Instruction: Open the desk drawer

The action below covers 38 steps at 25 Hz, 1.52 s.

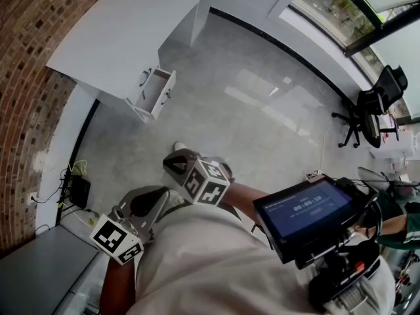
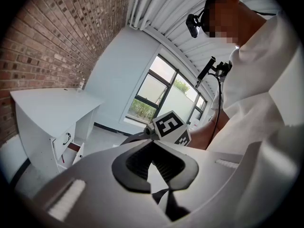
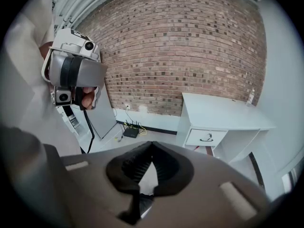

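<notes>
Brick wall (image 1: 26, 77): runs along the floor's (image 1: 249, 110) left edge; a router (image 1: 79, 191) sits on the floor at its foot
Desk (image 1: 125, 18): white, set against the brick wall at the floor's far left edge; well apart from both grippers
Drawer (image 1: 156, 94): the lower of two in the desk front, pulled out and standing open; the upper drawer (image 1: 143, 77) sits flush with the front
Left gripper (image 2: 152, 143): held low, close to the person's body; jaws together at the tips, nothing between them
Right gripper (image 3: 151, 144): just beside the left one; jaws closed tip to tip, empty; the desk shows to the right of its jaws
Screen (image 1: 308, 210): dark monitor on a rig at the person's right side
Office chair (image 1: 375, 104): black, at the floor's far right edge by the windows
</notes>
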Each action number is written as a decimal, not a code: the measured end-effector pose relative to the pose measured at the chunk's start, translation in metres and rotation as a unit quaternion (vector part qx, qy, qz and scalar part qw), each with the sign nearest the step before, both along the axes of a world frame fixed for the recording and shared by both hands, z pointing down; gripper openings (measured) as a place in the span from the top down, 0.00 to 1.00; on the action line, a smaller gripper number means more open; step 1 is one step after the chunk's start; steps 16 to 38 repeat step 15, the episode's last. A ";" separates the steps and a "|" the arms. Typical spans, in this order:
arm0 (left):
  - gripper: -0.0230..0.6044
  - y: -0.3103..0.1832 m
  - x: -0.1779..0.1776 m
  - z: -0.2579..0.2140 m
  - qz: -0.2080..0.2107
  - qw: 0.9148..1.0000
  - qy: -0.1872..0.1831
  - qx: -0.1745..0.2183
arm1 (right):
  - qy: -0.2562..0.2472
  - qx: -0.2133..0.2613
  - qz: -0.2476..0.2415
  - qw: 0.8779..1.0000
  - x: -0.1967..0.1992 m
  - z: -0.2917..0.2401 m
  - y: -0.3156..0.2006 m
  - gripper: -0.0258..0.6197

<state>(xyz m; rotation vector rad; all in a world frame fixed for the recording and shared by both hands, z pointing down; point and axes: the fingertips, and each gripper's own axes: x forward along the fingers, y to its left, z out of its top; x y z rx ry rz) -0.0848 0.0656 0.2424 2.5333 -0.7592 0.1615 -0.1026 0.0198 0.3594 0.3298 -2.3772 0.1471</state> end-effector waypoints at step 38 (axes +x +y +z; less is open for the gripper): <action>0.95 -0.084 0.004 0.039 0.019 0.999 0.002 -0.029 | 0.011 -0.006 0.005 1.000 -0.001 0.046 -0.080 0.96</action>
